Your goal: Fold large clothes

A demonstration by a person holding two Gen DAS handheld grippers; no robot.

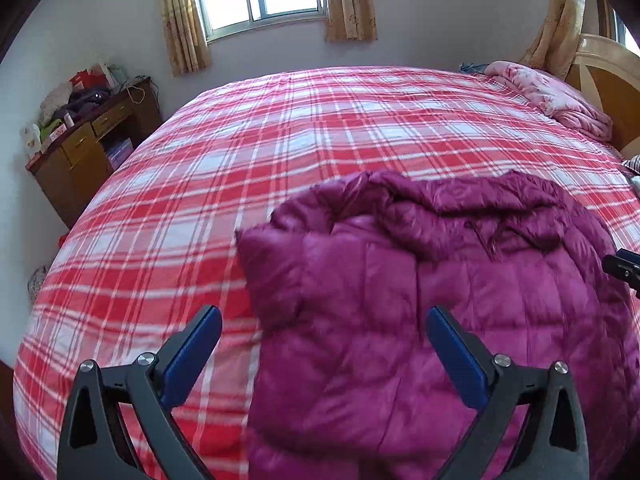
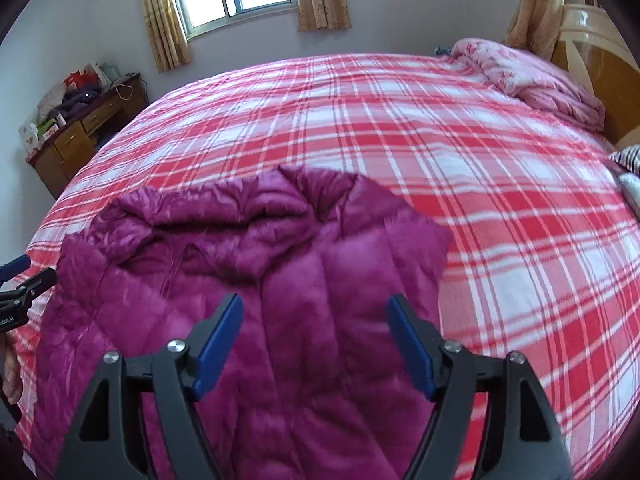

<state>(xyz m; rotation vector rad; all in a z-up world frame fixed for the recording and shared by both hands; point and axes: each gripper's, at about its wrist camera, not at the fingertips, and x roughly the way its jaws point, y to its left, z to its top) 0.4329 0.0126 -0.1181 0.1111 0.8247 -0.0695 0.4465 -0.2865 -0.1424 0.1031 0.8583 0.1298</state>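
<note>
The left gripper (image 1: 324, 322) hangs above the bed with its blue-padded fingers spread wide, nothing caught between them. Directly ahead of it and below lies the magenta puffer jacket (image 1: 420, 300), spread on the red plaid bedspread (image 1: 260, 152); the jacket's near edge runs between the two fingers, so that the left finger sits over bare plaid and the right finger over quilted fabric. The right gripper (image 2: 314, 320) is likewise spread apart and holds nothing, and both of its fingers sit over the jacket (image 2: 256, 280), whose middle seam runs up between them. The hood (image 2: 248, 204) bunches at the jacket's far end, beyond the fingertips of both tongs. In the right wrist view the left gripper shows at the jacket's left edge, close beside the fabric; whether it touches the fabric is hard to tell from this angle. Far beyond both tongs, a pink floral quilt (image 2: 532, 76) is heaped at the right corner of the bed, and a cluttered wooden desk (image 1: 92, 148) stands off to the left, well apart from the jacket.
</note>
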